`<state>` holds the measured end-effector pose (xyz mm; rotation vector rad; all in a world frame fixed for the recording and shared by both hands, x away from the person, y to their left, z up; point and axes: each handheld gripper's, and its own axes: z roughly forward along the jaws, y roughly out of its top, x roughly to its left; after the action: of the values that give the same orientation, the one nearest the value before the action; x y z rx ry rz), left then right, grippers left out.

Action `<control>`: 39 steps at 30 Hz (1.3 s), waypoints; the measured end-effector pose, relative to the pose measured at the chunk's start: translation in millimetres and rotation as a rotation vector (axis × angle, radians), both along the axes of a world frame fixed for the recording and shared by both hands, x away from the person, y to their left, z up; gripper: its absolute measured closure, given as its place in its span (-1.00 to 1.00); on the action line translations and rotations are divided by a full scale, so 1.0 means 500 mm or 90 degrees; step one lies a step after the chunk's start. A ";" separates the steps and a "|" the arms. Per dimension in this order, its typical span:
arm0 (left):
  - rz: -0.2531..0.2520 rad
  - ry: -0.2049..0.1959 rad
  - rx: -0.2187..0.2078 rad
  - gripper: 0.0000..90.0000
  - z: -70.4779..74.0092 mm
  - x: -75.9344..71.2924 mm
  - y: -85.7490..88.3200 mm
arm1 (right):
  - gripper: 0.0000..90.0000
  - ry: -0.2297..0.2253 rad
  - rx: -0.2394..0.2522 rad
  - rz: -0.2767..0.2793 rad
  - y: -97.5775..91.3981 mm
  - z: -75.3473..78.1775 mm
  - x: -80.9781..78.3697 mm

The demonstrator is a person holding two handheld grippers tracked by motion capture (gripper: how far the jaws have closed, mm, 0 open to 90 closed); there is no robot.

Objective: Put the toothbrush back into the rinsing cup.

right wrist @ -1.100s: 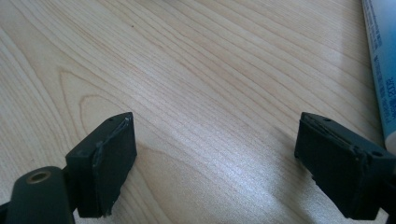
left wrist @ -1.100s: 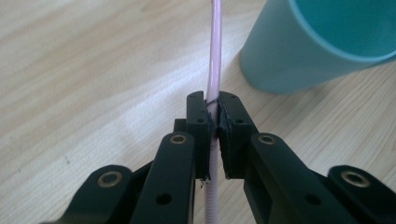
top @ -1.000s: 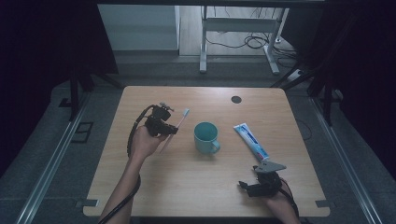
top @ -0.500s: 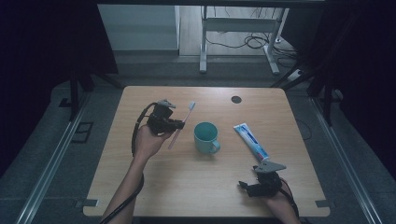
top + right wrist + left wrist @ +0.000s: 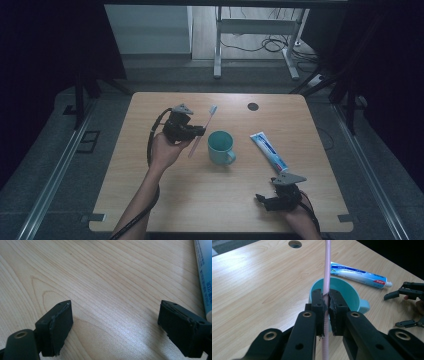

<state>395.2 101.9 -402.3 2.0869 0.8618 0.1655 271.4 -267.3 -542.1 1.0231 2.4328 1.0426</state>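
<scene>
We've L gripper [image 5: 326,307] clamped on pink toothbrush [image 5: 327,270] | brush held off table, long axis slanting head-up beside teal cup [image 5: 220,147], cup just right of it | R gripper [image 5: 116,327] jaws wide apart, holding nothing, farther from cup

Looks like a lab or recording room set up for data capture. Bare light-wood table [image 5: 220,200] with a round cable hole [image 5: 253,106] near its far edge, office-desk style. Dark curtains to either side of the table, boxing it in. Grey floor beyond the table, with a metal desk frame [image 5: 255,45] and loose cables [image 5: 260,45] lying around it. Metal rails [image 5: 50,185] along the floor left of the table.
</scene>
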 end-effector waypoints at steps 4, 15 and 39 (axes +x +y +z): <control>-0.003 -0.005 -0.008 0.85 0.003 0.000 -0.004 | -0.73 0.000 0.000 0.000 0.000 0.000 0.000; -0.006 -0.030 -0.044 0.85 0.018 0.002 -0.031 | -0.73 0.000 0.000 0.000 0.000 0.000 0.000; -0.004 -0.085 -0.060 0.85 0.030 0.026 -0.115 | -0.73 0.000 0.000 0.000 0.000 0.000 0.000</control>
<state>408.2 44.6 -387.4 1.9672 0.7674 0.2531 271.4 -267.4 -542.1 1.0223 2.4327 1.0424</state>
